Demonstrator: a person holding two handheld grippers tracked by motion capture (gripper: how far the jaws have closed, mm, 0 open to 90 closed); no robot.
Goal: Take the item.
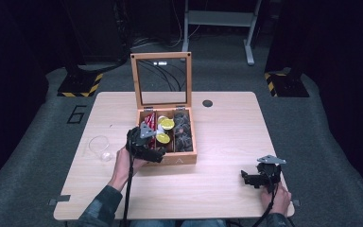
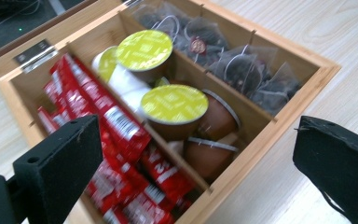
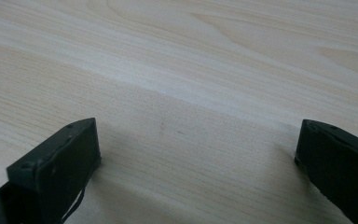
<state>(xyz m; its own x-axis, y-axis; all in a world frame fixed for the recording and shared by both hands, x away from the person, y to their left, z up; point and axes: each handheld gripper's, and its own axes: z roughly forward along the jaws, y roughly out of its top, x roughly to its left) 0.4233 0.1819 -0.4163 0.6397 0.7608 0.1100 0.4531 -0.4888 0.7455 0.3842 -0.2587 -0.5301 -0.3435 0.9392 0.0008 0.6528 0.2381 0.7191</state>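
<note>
A "6" marks the floor (left side).

The table is seen to be of pale wood, matt, with a fine grain. The box is made of smooth, warmer-toned wood, its raised lid glazed with a reflective pane and hung on metal hinges. Glossy red sachets, capsules with matt yellow-green foil tops, and translucent gauzy tea bags are held inside. Matt black jaws are shown on the left gripper.
</note>
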